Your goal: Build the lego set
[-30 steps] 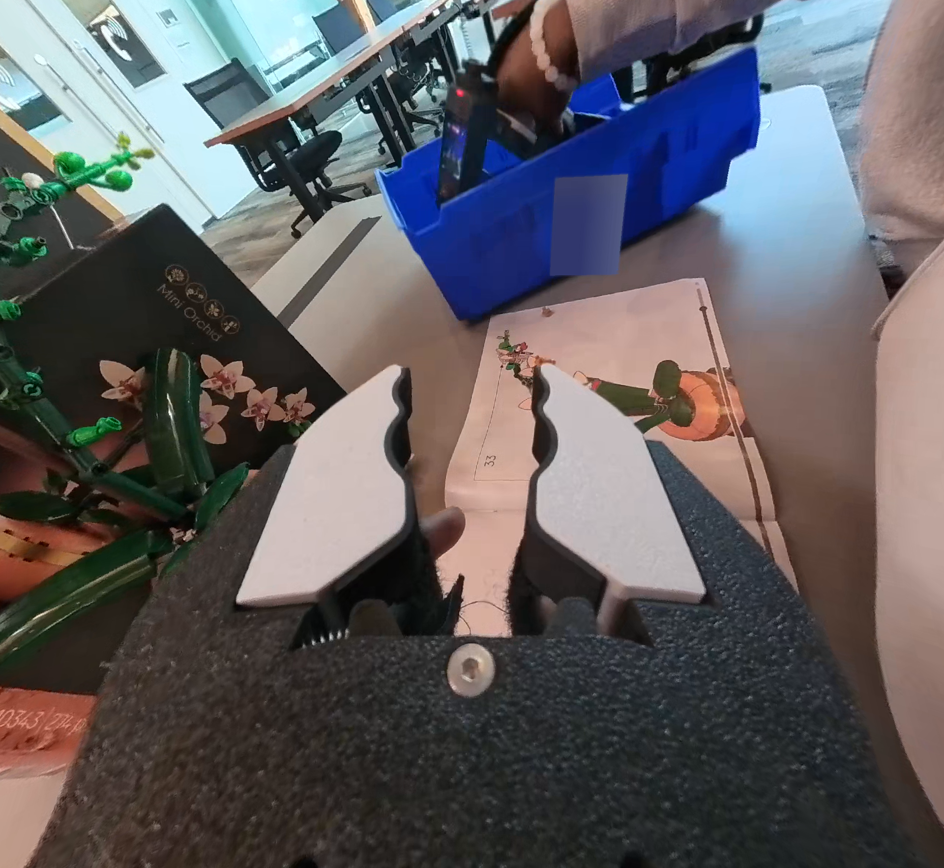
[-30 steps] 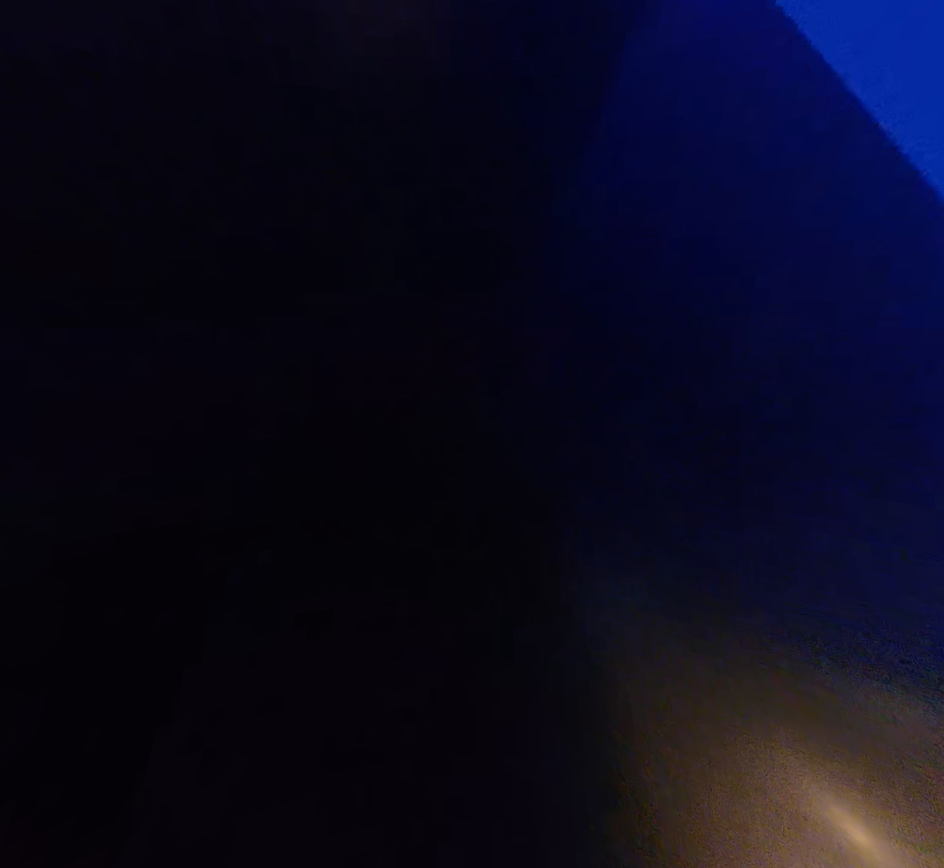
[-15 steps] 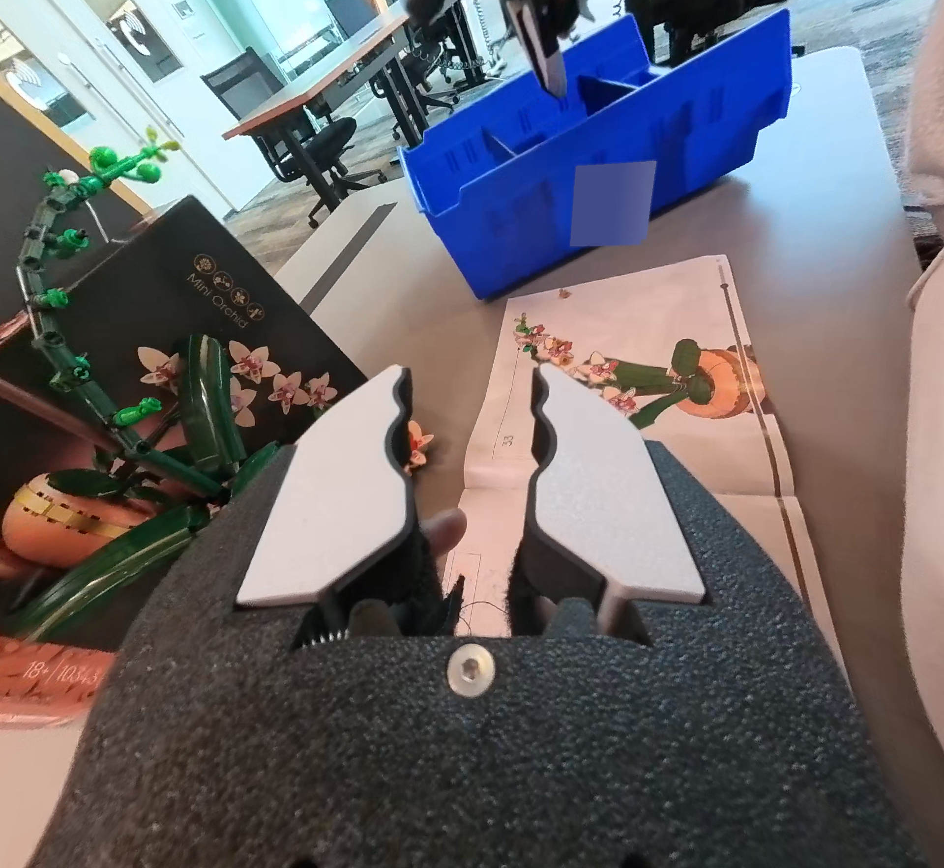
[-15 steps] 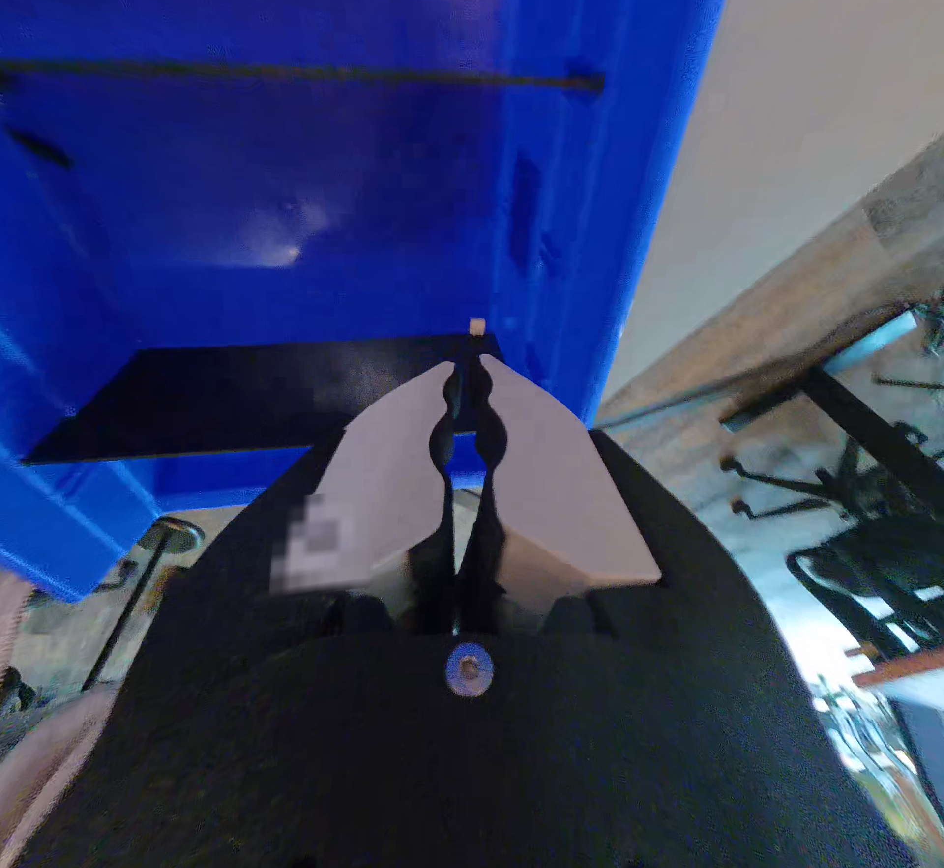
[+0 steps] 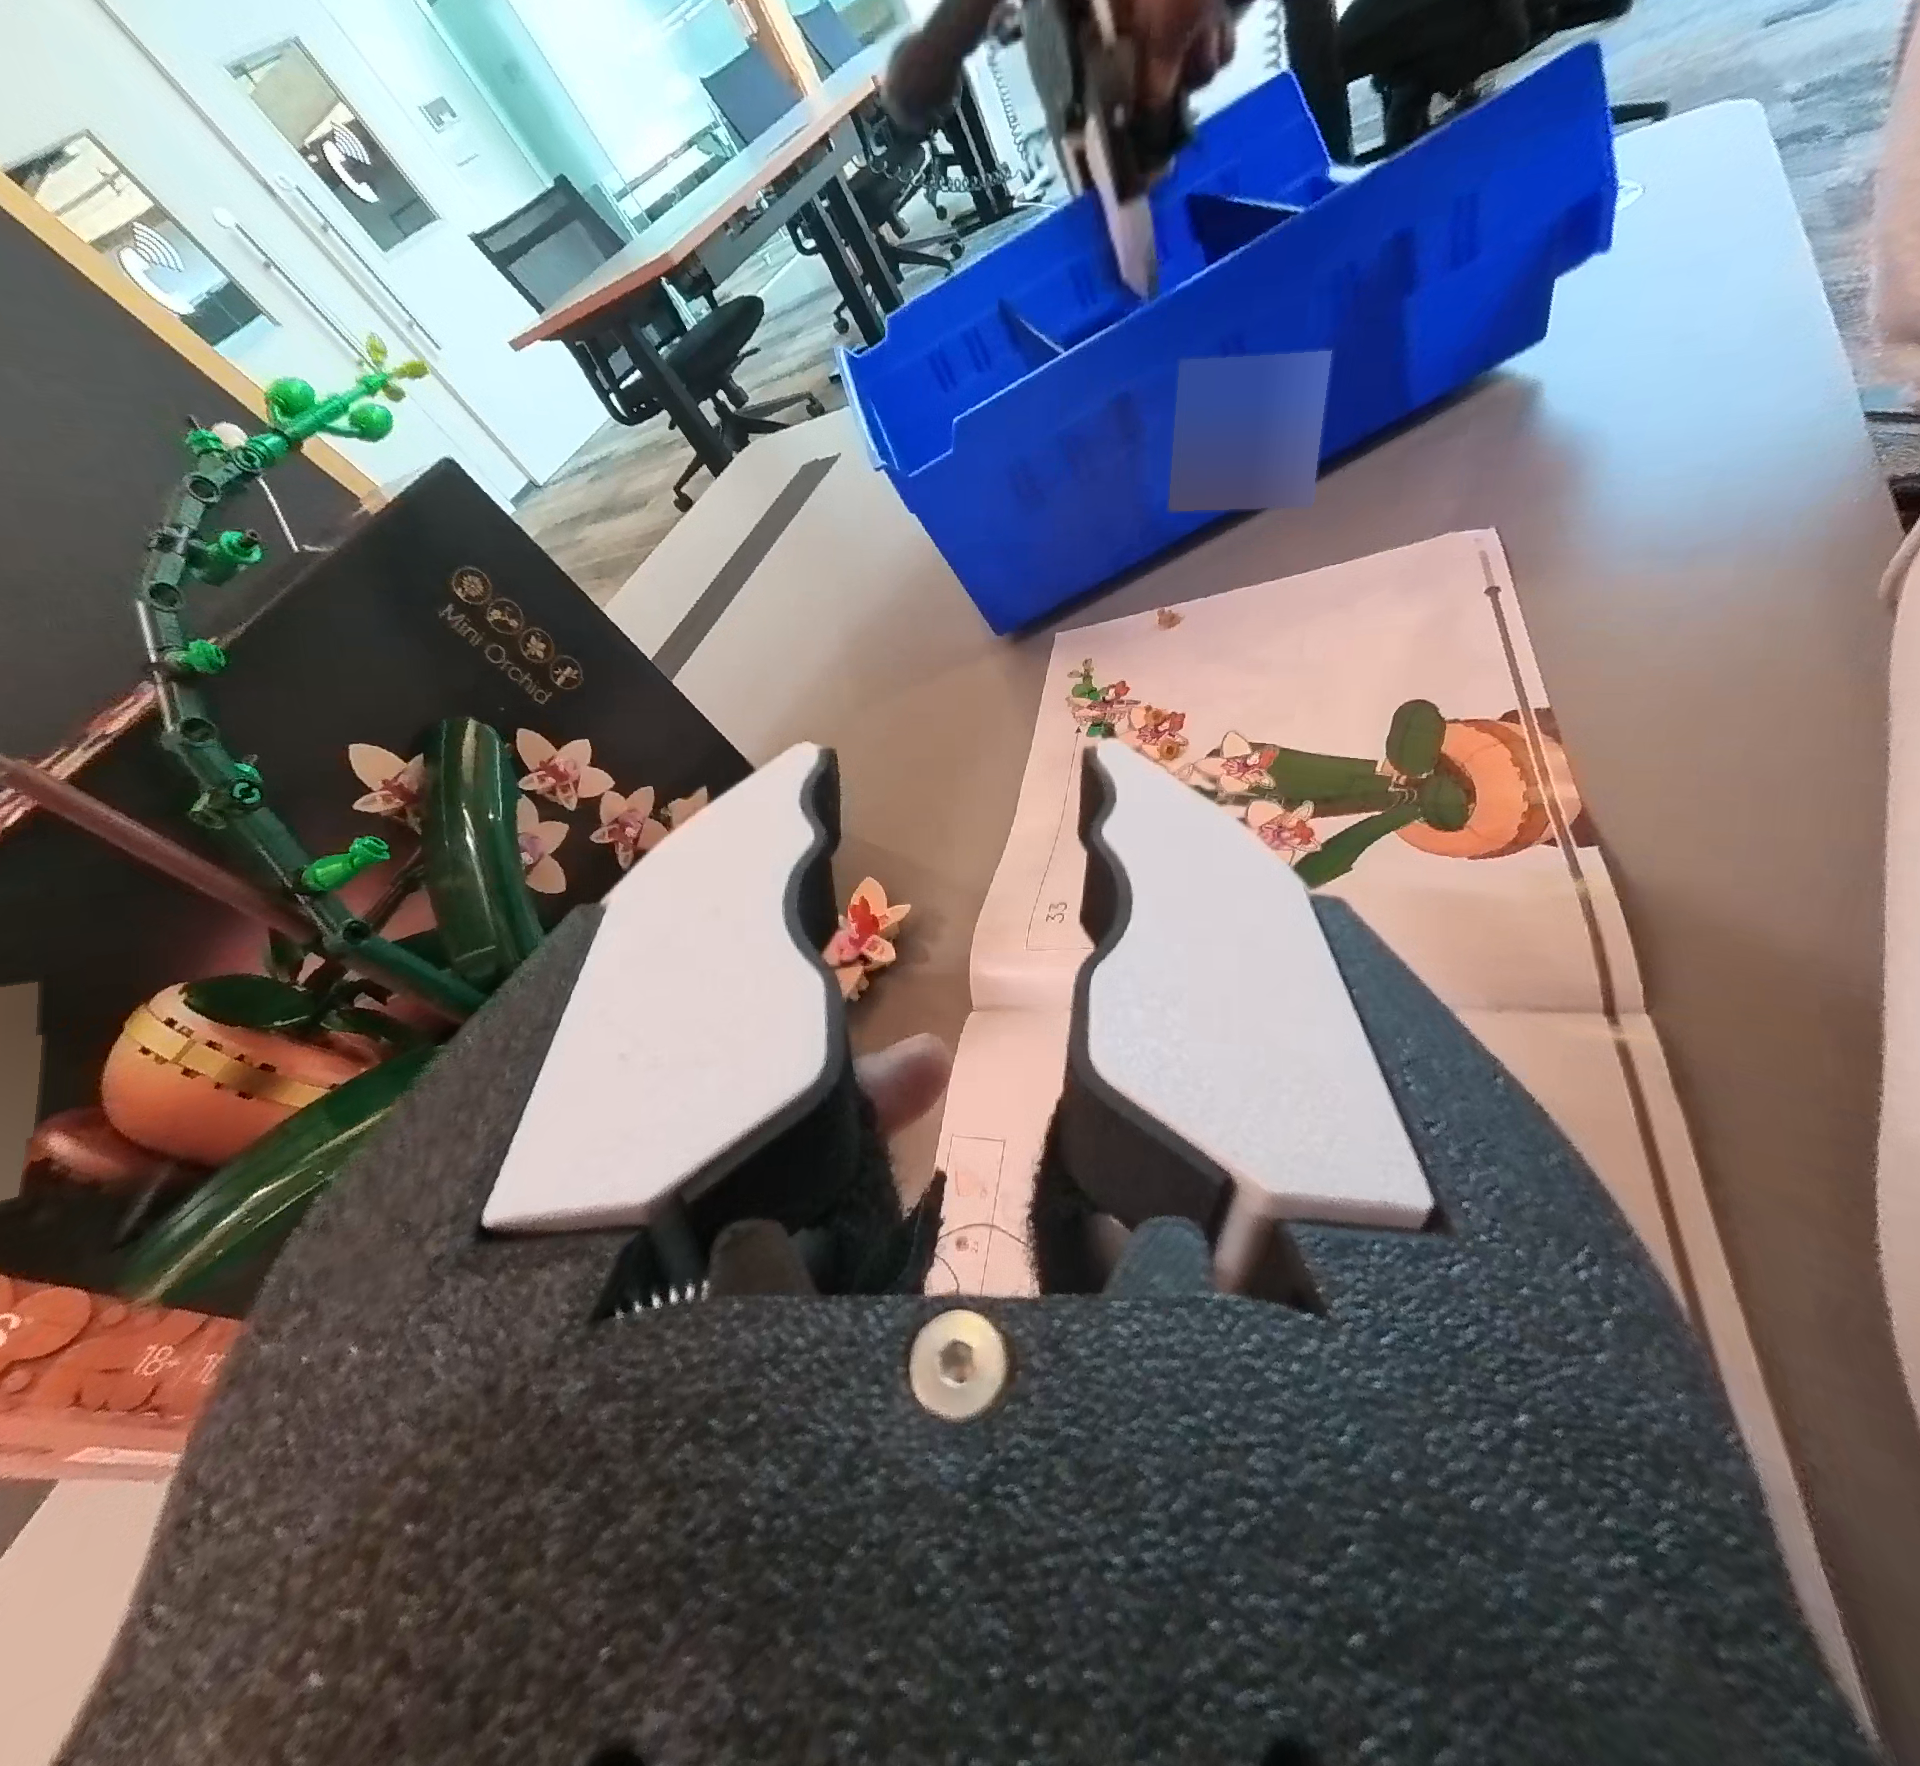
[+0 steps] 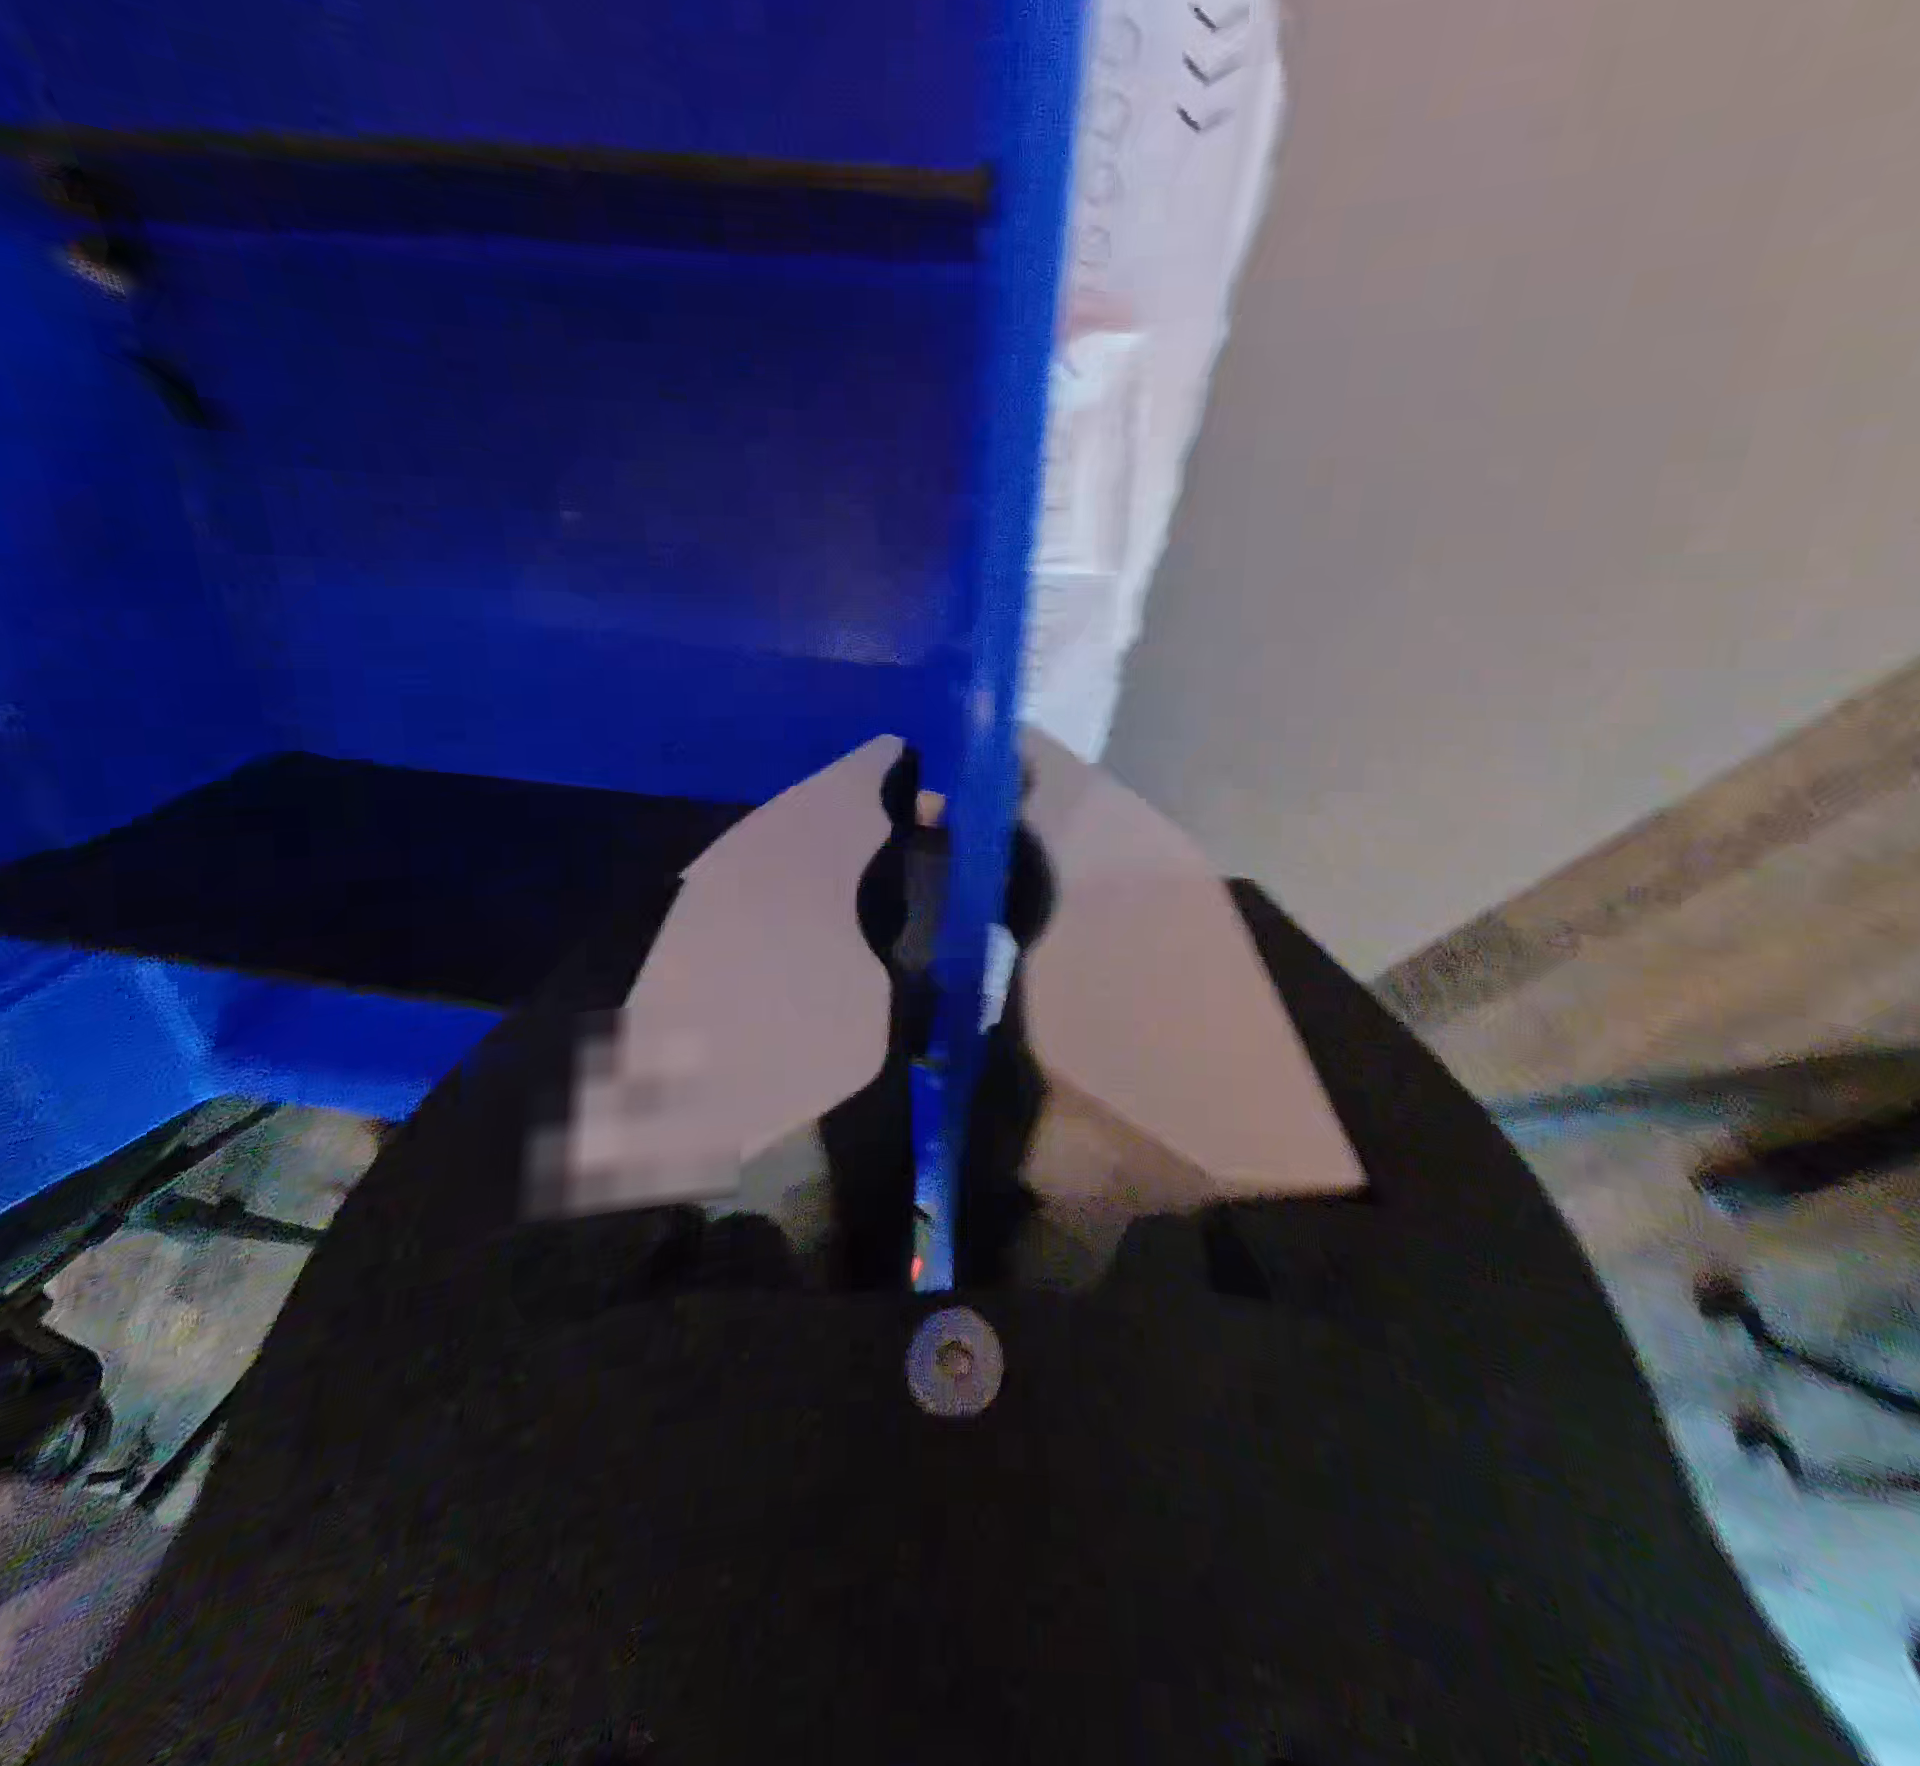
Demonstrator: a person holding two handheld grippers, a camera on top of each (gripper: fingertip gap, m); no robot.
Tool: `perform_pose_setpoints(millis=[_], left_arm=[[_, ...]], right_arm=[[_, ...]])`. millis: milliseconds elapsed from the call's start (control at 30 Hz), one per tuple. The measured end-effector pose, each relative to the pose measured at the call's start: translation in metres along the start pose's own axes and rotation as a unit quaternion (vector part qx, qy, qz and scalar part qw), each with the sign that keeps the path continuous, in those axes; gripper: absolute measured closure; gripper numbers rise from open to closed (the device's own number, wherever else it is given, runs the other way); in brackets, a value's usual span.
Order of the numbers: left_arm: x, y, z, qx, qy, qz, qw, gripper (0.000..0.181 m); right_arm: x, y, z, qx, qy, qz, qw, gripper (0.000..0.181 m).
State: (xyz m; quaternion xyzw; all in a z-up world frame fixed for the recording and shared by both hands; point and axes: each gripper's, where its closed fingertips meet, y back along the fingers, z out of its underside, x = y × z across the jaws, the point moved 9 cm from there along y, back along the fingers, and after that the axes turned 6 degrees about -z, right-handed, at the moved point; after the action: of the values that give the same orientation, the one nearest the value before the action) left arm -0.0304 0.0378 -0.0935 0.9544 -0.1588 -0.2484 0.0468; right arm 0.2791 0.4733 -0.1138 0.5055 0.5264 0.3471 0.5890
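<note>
My left gripper (image 5: pixel 956 776) is open and empty, low over the table. A small pink and white flower piece (image 5: pixel 868 927) lies on the table just beyond its left finger. The built green orchid stem (image 5: pixel 197 677) rises from a tan pot (image 5: pixel 197 1072) at the left. The open instruction booklet (image 5: pixel 1278 667) lies ahead on the right. My right gripper (image 6: pixel 961 760) hangs over the blue bin's (image 6: pixel 520 469) side wall, its jaws a narrow gap apart on a small pale piece (image 6: pixel 928 804); this view is blurred. It also shows far off in the left wrist view (image 5: pixel 1127 230), above the bin (image 5: pixel 1039 490).
The black set box (image 5: pixel 499 667) stands behind the orchid at the left. The grey table (image 5: pixel 1714 345) runs to its far edge behind the bin. Office desks and chairs (image 5: pixel 675 345) stand beyond. A person's fingertip (image 5: pixel 904 1082) shows between my left gripper's fingers.
The right gripper has come up out of the dark bin with a small pale piece at its tips and moved over the bin's wall. The left gripper drew back, staying open; the flower piece came into view.
</note>
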Motion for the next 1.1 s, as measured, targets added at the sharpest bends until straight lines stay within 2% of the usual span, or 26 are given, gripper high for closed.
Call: perform_pose_setpoints(millis=[67,167,233,300,367,433,600,700,800,867,900,967,1100], left_arm=[[0.0,0.003,-0.001,-0.003,-0.007,-0.006,1.0,0.137],[-0.002,0.011,0.002,-0.011,-0.007,-0.021,1.0,0.138],[-0.004,0.012,0.006,-0.01,0.009,-0.022,1.0,0.138],[-0.003,0.011,0.007,-0.005,0.013,-0.021,1.0,0.138],[0.0,0.009,0.007,-0.005,0.0,-0.022,1.0,0.138],[0.002,0.008,0.009,-0.013,-0.012,-0.023,1.0,0.138],[0.002,0.013,0.014,-0.018,-0.009,-0.021,1.0,0.138],[0.0,0.015,0.019,-0.009,0.017,-0.026,0.999,0.138],[0.003,0.015,0.02,-0.006,0.021,-0.022,1.0,0.138],[0.004,0.016,0.02,-0.011,0.013,-0.017,1.0,0.138],[0.004,0.017,0.021,-0.015,0.01,-0.017,1.0,0.138],[0.003,0.02,0.022,-0.019,0.01,-0.022,1.0,0.138],[0.002,0.018,0.022,-0.013,0.031,-0.019,0.999,0.138]], right_arm=[[-0.005,0.005,-0.004,-0.036,-0.02,0.03,0.999,0.176],[-0.059,0.054,-0.013,-0.005,0.025,0.188,0.982,0.177],[-0.097,0.083,-0.018,-0.009,0.066,0.307,0.949,0.177],[-0.123,0.093,-0.023,-0.046,0.087,0.375,0.922,0.177],[-0.131,0.088,-0.028,-0.073,0.084,0.394,0.912,0.176],[-0.132,0.092,-0.029,-0.057,0.079,0.39,0.916,0.177],[-0.134,0.133,-0.02,-0.015,0.06,0.435,0.898,0.178],[-0.113,0.115,-0.021,-0.01,0.046,0.391,0.919,0.176],[-0.07,0.068,-0.021,-0.03,0.035,0.281,0.959,0.176],[-0.044,0.05,-0.016,0.007,-0.003,0.163,0.987,0.178],[-0.033,0.044,-0.015,0.029,-0.015,0.125,0.992,0.177],[-0.017,0.033,-0.011,0.029,-0.036,0.103,0.994,0.174],[-0.014,0.014,-0.001,0.017,-0.091,0.062,0.994,0.166]])
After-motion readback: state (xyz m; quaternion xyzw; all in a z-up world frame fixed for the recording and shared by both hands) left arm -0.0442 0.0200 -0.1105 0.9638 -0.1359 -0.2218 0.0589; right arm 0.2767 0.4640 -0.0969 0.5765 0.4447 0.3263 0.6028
